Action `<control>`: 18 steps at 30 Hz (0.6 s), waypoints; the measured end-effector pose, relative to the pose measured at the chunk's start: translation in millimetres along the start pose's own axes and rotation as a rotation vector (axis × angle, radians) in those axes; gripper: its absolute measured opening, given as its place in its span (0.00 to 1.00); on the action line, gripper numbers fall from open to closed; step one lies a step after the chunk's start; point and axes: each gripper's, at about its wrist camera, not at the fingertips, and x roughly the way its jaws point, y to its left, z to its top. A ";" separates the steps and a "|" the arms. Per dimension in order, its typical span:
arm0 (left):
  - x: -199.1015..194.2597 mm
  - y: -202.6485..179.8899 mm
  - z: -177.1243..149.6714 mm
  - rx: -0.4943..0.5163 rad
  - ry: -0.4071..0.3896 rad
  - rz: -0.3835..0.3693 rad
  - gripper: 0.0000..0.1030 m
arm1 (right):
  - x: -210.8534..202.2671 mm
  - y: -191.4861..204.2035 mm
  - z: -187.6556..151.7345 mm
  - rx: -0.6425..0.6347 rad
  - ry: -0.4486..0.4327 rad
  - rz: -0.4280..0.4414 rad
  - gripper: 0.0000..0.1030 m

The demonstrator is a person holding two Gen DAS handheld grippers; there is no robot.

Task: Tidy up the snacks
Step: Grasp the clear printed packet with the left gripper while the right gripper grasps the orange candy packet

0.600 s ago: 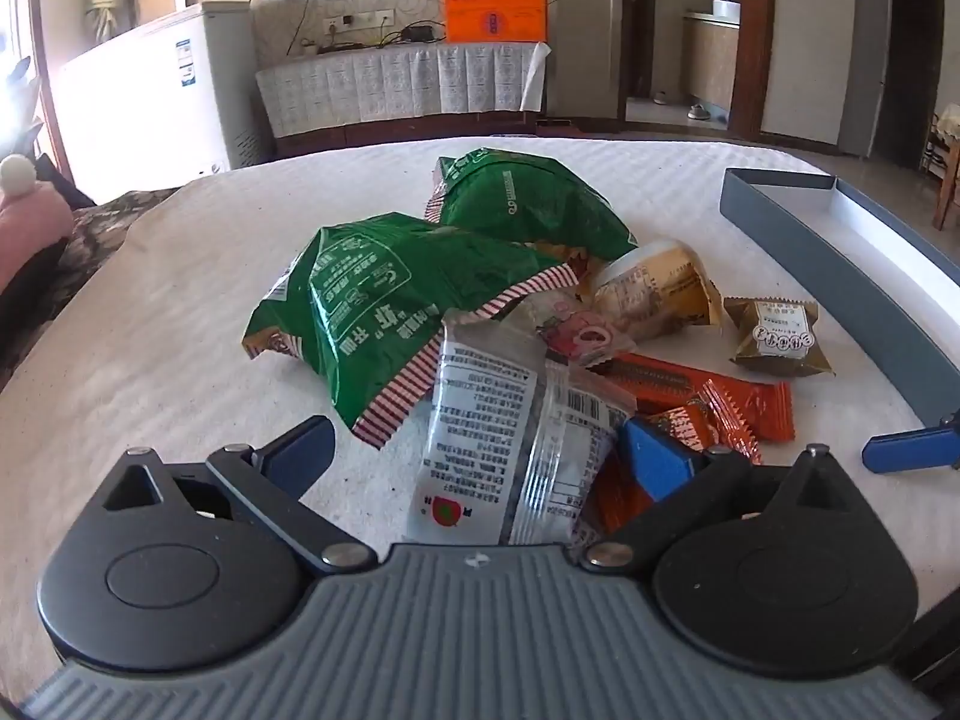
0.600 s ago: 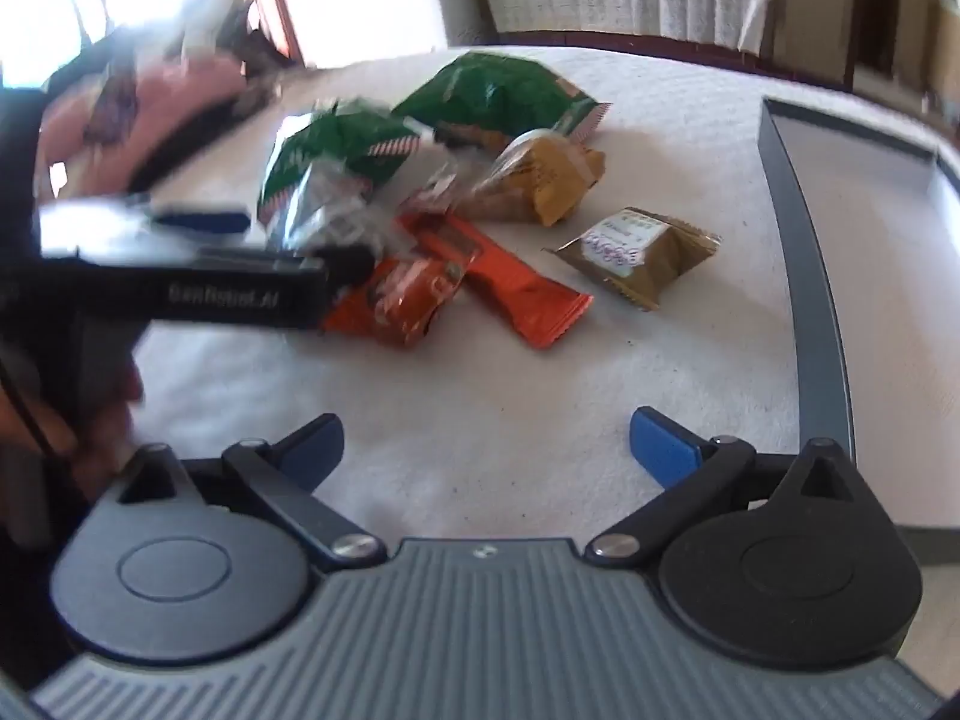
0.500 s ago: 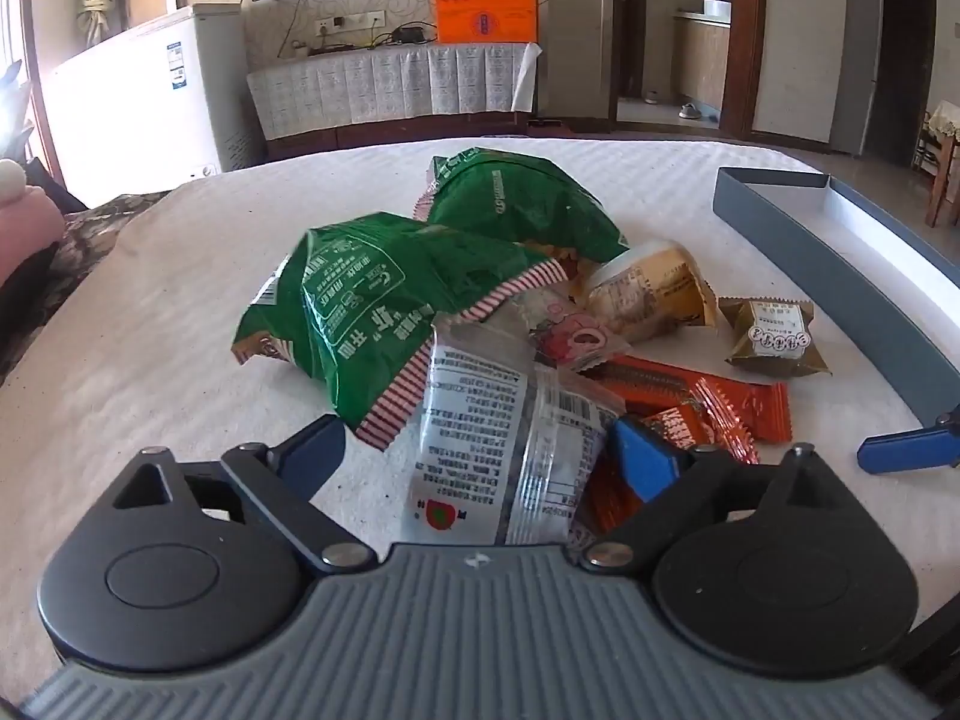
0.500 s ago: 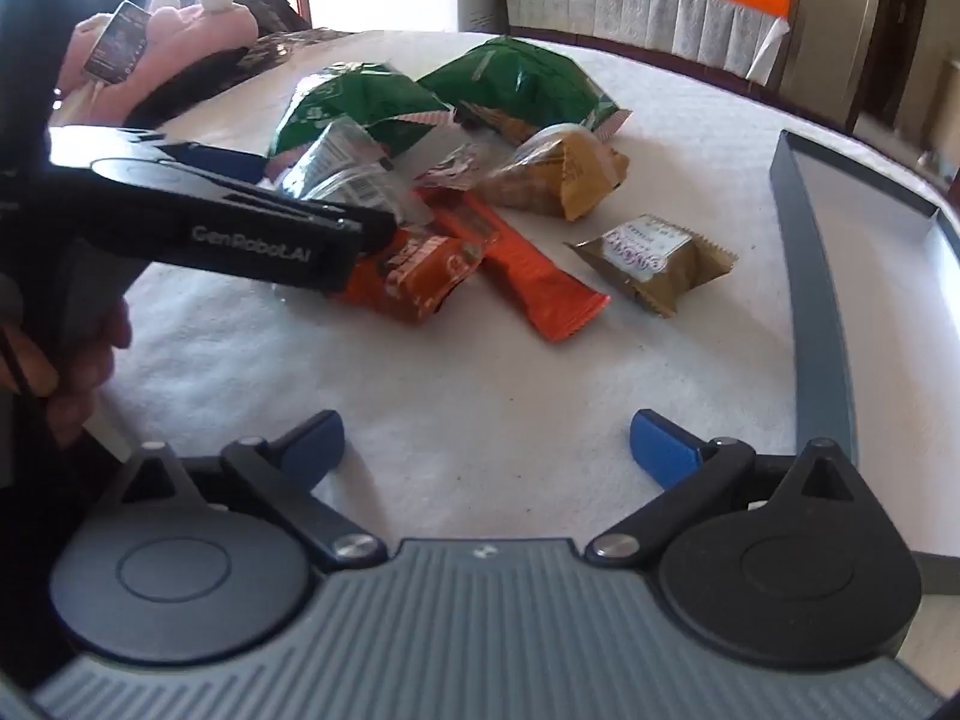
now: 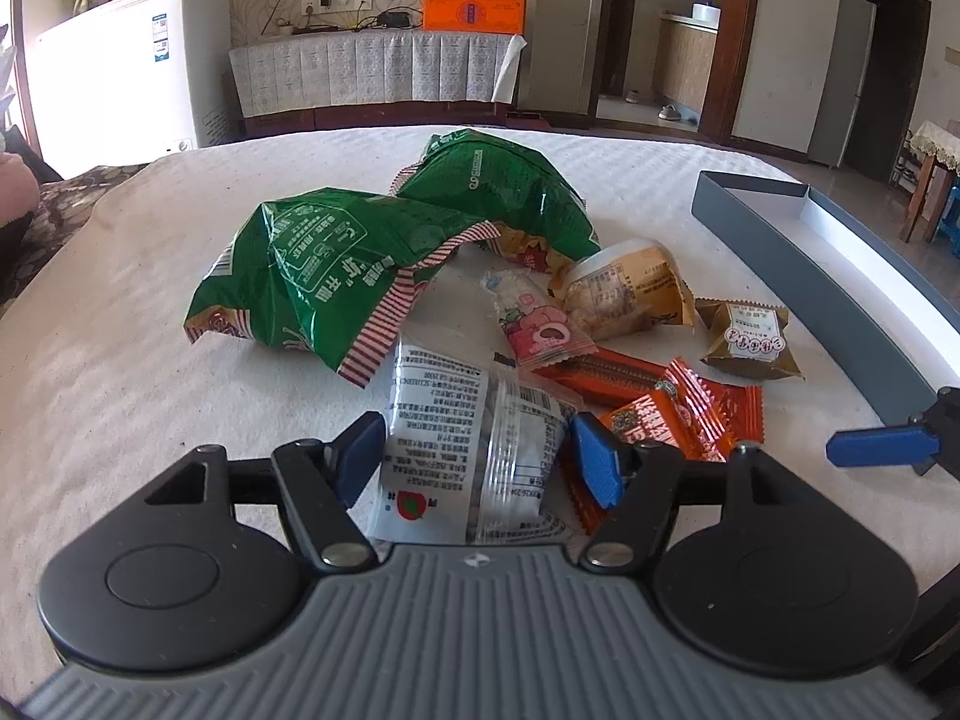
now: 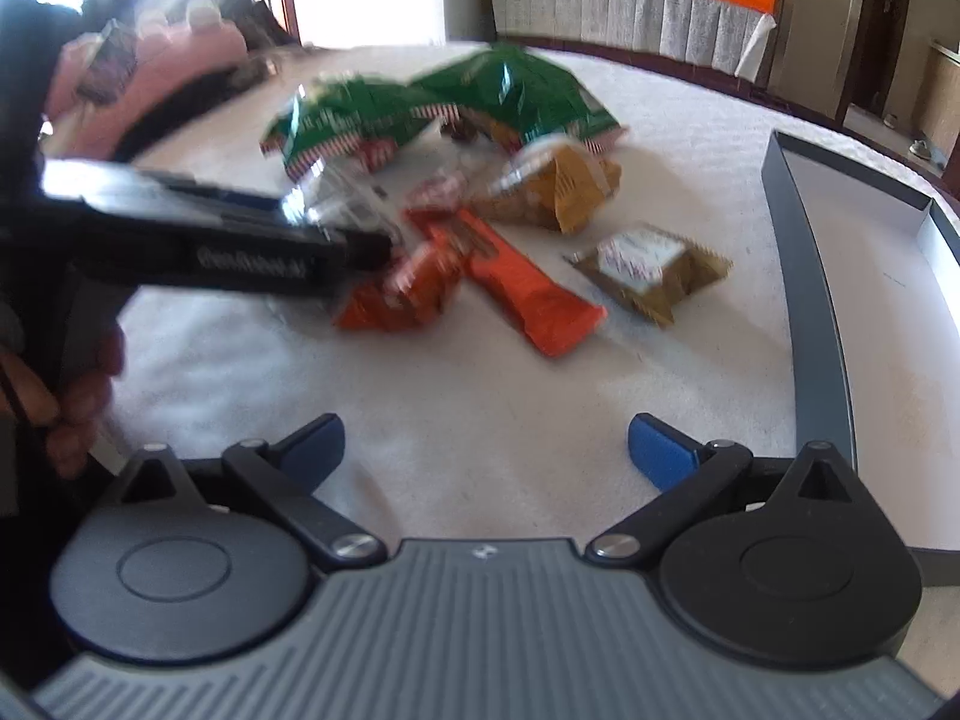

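Snacks lie heaped mid-table on a white cloth. The left gripper brackets a clear packet printed with black text and a red tomato mark; whether its blue pads press it, I cannot tell. Beyond lie two green bags, a pink packet, orange wrappers and a tan pouch. The right gripper stands released over bare cloth. Only the blurred right view shows the hand on the left tool's handle; the grey tray sits at the right.
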 end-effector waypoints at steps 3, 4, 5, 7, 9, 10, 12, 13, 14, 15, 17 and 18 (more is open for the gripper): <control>-0.6 2.0 -0.5 -0.004 0.007 -0.004 0.72 | 4.3 -0.5 4.1 0.024 -0.023 0.038 0.84; -1.2 3.2 -0.8 -0.008 0.008 -0.006 0.72 | 7.9 -0.8 5.5 0.032 -0.017 0.049 0.71; -1.1 3.7 -1.1 -0.010 0.009 -0.005 0.74 | 10.4 -0.3 6.7 0.034 -0.014 0.050 0.72; -0.2 4.1 -1.7 -0.007 0.009 0.010 0.80 | 14.9 0.8 9.4 0.040 0.000 0.041 0.72; 1.3 5.4 -2.1 -0.011 0.014 0.017 0.83 | 19.6 3.1 10.6 0.034 0.008 0.023 0.72; 1.8 6.0 -2.2 -0.014 0.015 0.017 0.83 | 22.0 5.7 11.1 0.023 0.011 0.013 0.72; 3.2 5.2 -3.2 -0.012 0.017 0.024 0.84 | 26.2 10.6 12.1 -0.002 0.013 -0.002 0.73; 3.7 4.5 -3.7 -0.010 0.016 0.029 0.84 | 28.1 13.0 12.7 -0.016 0.013 -0.009 0.73; 3.7 3.9 -3.8 -0.008 0.014 0.032 0.85 | 29.7 15.3 13.4 -0.029 0.011 -0.014 0.73; 4.5 2.9 -4.3 -0.004 0.011 0.042 0.86 | 31.1 17.3 13.7 -0.043 0.008 -0.023 0.73; 4.8 2.2 -4.3 0.000 0.007 0.055 0.86 | 34.3 19.0 16.2 -0.047 0.002 -0.018 0.74; 4.6 2.2 -4.3 -0.001 0.002 0.068 0.86 | 36.1 19.7 17.3 -0.047 0.001 -0.017 0.74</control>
